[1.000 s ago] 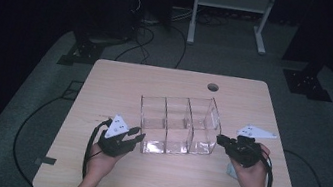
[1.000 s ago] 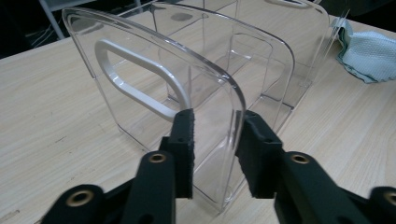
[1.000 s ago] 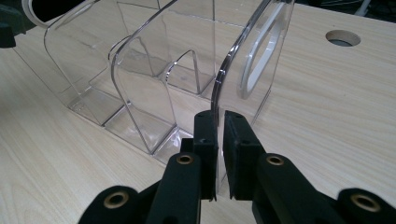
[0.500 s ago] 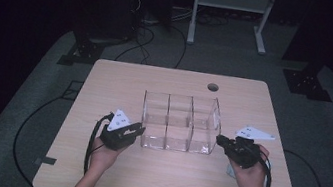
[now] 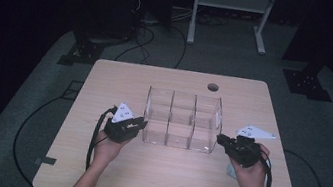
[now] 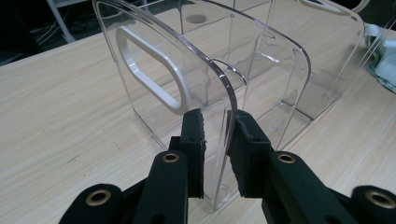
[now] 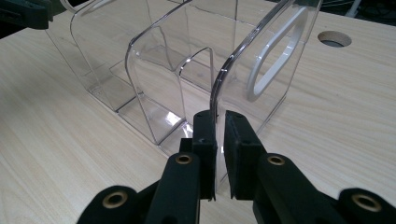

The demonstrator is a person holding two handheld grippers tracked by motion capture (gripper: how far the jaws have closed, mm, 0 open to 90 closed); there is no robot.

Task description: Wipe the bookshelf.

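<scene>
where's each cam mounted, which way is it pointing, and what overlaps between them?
High view: fixed above the person's side, looking forward and down at the table; both forearms, left tool, right tool.
Left gripper view: rides the left tool, looking along its jaws, which straddle the clear organizer end wall.
Right gripper view: rides the right tool, jaws closed on the opposite end wall.
Shared: the organizer, the tabletop and its round hole.
</scene>
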